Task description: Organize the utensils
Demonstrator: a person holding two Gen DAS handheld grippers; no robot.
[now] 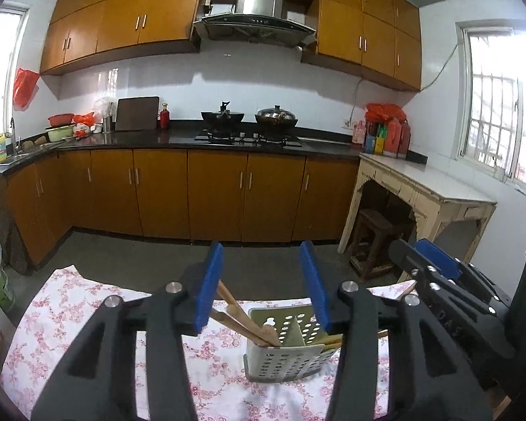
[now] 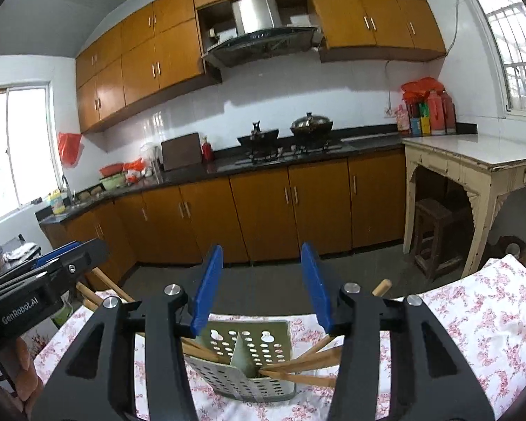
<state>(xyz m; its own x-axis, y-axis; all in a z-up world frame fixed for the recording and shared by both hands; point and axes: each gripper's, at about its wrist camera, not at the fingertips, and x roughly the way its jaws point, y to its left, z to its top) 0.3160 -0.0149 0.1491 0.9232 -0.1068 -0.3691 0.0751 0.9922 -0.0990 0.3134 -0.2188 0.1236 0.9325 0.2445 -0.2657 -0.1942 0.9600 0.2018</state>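
Observation:
A pale green perforated utensil holder with two compartments stands on a floral tablecloth. Several wooden chopsticks lean out of its left compartment, and more wooden sticks lean out of its right compartment in the right wrist view. My left gripper is open and empty, above and in front of the holder. My right gripper is open and empty above the holder. Each gripper shows at the edge of the other's view, the right one and the left one.
A kitchen counter with a stove, two woks and wooden cabinets runs along the far wall. A cream side table with bottles stands right, a dark stool under it. A bucket sits at far left on the floor.

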